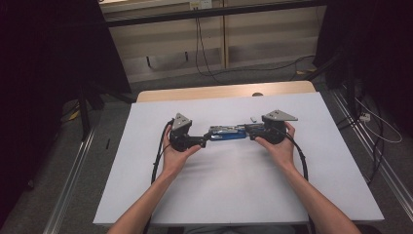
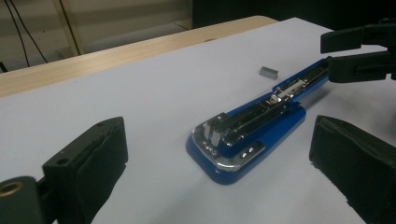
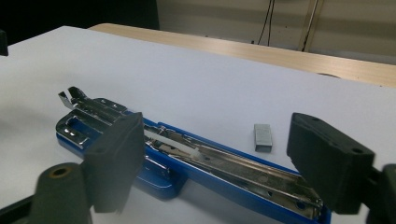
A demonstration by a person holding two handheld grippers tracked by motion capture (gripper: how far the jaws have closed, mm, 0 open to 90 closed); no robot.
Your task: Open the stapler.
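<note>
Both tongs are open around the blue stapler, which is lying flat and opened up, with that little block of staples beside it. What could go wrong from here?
1. The staple block lies loose on the white table close to the right tongs; a careless sweep could knock it away.
2. The stapler is unheld, between open jaws; closing the left tongs off-centre may push or spin it.
3. Its metal magazine is exposed, so a pinch there could possibly bend or snap it shut.

- Lab or test room, dim.
- White-topped wooden table (image 1: 311, 146) under the grippers.
- Loose cables (image 1: 202, 48) on grey floor beyond the table.
- Metal floor rails (image 1: 73, 180) flanking it; dark curtains (image 1: 48, 48) at both sides.
</note>
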